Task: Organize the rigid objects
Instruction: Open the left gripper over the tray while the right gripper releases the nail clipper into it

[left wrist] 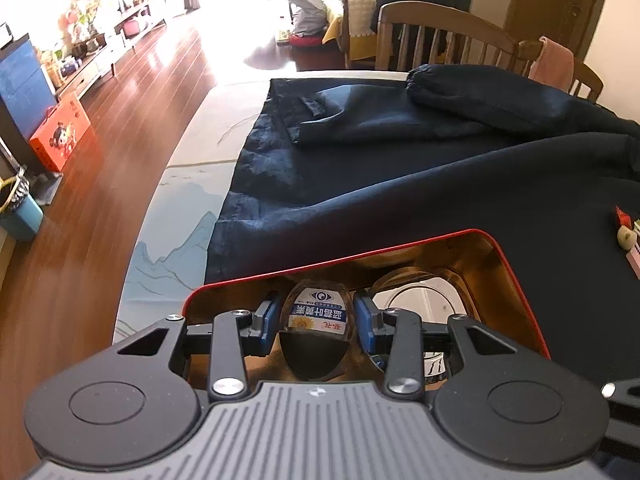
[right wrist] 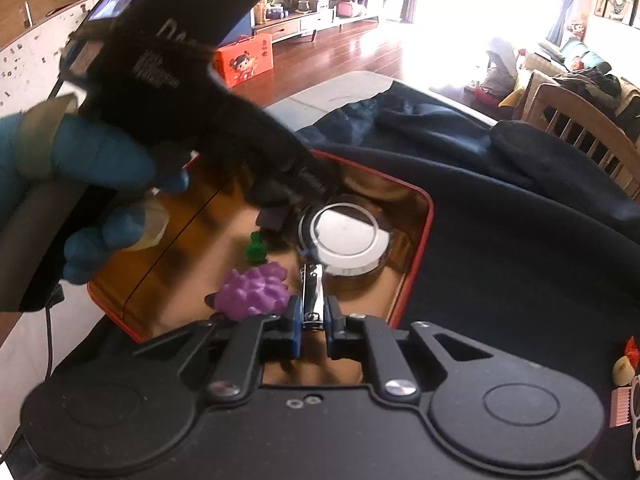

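A red-rimmed tin box (left wrist: 516, 280) with a gold inside sits on the dark cloth. My left gripper (left wrist: 316, 316) reaches down into it, shut on a small brown bottle (left wrist: 318, 312) with a blue-and-white label. A round white-lidded jar (left wrist: 424, 300) lies in the box to its right. In the right wrist view my right gripper (right wrist: 314, 320) is shut on a chrome nail clipper (right wrist: 313, 292) over the same box (right wrist: 424, 224), near the white-lidded jar (right wrist: 352, 236). A purple grape toy (right wrist: 254, 290) and a small green piece (right wrist: 256, 250) lie inside.
A gloved hand (right wrist: 92, 160) holding the left gripper's black body (right wrist: 192, 92) fills the upper left of the right wrist view. Dark cloth (left wrist: 400, 184) covers the table (left wrist: 180, 208). Small toys (left wrist: 628, 236) lie at the right edge. Wooden chairs (left wrist: 440, 40) stand behind.
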A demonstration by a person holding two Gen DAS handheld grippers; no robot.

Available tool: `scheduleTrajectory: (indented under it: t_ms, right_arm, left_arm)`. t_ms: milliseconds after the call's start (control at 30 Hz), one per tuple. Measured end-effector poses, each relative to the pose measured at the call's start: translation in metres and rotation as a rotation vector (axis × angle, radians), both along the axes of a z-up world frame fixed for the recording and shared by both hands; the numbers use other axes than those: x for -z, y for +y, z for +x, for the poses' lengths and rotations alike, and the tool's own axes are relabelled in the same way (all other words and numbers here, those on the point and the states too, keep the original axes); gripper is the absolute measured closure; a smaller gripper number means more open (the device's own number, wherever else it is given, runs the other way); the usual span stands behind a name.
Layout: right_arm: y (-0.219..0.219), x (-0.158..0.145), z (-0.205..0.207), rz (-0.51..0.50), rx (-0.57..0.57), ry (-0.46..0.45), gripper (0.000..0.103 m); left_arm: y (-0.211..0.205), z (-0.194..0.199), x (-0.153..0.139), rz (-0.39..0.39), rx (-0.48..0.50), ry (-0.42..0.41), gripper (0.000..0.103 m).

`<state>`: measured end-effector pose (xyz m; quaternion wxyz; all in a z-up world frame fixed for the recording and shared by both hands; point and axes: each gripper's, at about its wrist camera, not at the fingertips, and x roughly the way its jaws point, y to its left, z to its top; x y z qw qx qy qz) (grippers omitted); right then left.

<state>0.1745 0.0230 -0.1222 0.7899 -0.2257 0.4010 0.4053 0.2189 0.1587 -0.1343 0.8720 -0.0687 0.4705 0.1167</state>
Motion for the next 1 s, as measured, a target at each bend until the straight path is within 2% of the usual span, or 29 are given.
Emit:
scheduleTrajectory:
  t_ms: [133,567,733,833,1000]
  right_arm:
    - [0.003,0.004,-0.003,-0.017,-0.006,0.012,0.092]
    - [-0.003,0.001,0.002,0.005,0.055,0.032,0.072]
    - [-0.009,-0.005,0.002,0.034,0.069,0.048,0.066]
    - [-0.011,-0.007,0.000,0.039,0.076,0.045,0.064]
    - [-0.014,-0.014,-0.007,0.055,0.078,0.038,0.058]
  left_arm:
    - [0.007,-0.002,0.007,-0.023,-0.018,0.016,0.065]
    - [0.013,-0.012,0.005,-0.041,-0.047,0.008,0.064]
    - [0.014,-0.019,0.000,-0.051,-0.050,-0.011,0.058]
    - [0.012,-0.025,-0.005,-0.052,-0.051,-0.029,0.049]
    - [0.007,-0.034,-0.014,-0.048,-0.047,-0.050,0.047]
